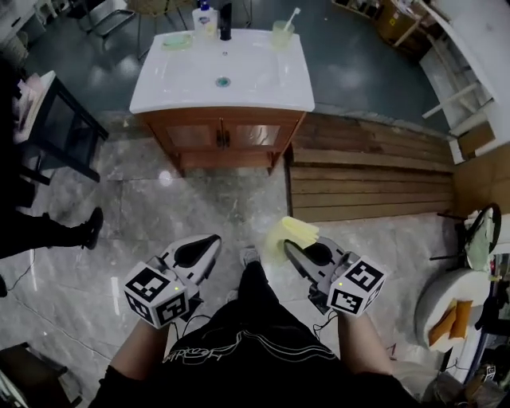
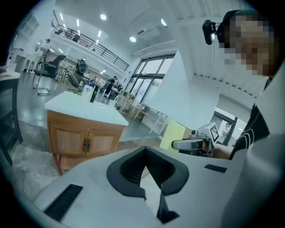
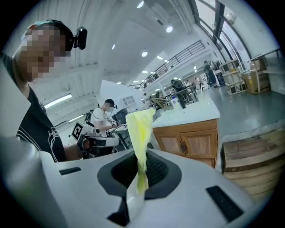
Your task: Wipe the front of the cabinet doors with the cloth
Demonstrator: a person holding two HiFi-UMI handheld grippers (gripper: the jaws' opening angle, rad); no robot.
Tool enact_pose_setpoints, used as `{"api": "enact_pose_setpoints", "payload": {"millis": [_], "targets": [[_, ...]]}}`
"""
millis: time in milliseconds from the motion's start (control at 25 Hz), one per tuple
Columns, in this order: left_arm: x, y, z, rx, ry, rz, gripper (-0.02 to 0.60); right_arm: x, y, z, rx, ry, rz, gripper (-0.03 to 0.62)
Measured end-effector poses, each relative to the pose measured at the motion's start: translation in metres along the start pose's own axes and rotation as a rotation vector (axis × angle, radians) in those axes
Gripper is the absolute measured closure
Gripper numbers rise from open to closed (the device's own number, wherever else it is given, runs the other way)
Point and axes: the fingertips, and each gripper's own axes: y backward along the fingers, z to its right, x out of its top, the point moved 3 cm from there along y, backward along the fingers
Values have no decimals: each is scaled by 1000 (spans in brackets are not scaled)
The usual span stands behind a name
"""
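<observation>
The wooden vanity cabinet stands ahead of me on the floor, its two doors point(image 1: 223, 136) closed under a white sink top point(image 1: 239, 88). The doors also show in the left gripper view point(image 2: 87, 142) and the right gripper view point(image 3: 191, 141). My right gripper point(image 1: 288, 247) point(image 3: 141, 153) is shut on a yellow cloth point(image 1: 293, 233) point(image 3: 140, 129), which stands up from its jaws. My left gripper point(image 1: 212, 241) point(image 2: 144, 150) is shut with nothing in it. Both are held low near my waist, well short of the cabinet.
A wooden slatted platform point(image 1: 366, 171) lies right of the cabinet. A black table point(image 1: 56, 119) and a person's shoe point(image 1: 89, 227) are at the left. A soap bottle point(image 1: 205, 19), a cup point(image 1: 282, 33) and a tap point(image 1: 225, 21) stand on the sink top. A white stool point(image 1: 446, 307) sits at right.
</observation>
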Motion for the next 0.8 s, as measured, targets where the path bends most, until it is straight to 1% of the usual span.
{"api": "enact_pose_setpoints", "payload": {"millis": [80,160,200,280,320,480,560,640,720,800], "targets": [[25,18,27,-29,-69,23,575,21,17,-27,11,12,37,553],[44,37,55,-53,-130,44,575,36,34,-52,20,-3,69,553],[51,47,69,-68,-151,55,575,41,41,-63,23,-27,83,553],[62,67,92,-94,-166,81,575,49,50,-86,43,-59,94,553],[67,77,102,-97,-166,95,575,53,52,-99,56,-44,90,553],[90,105,129,-82,-195,154,575,74,58,-141,80,114,90,553],[99,110,142,-81,-214,171,575,85,67,-151,93,170,89,553],[104,111,153,-76,-247,170,575,91,75,-153,99,197,86,553],[106,108,161,-71,-269,162,575,94,82,-151,102,197,93,553],[107,103,165,-73,-258,156,575,94,88,-149,104,185,99,553]]}}
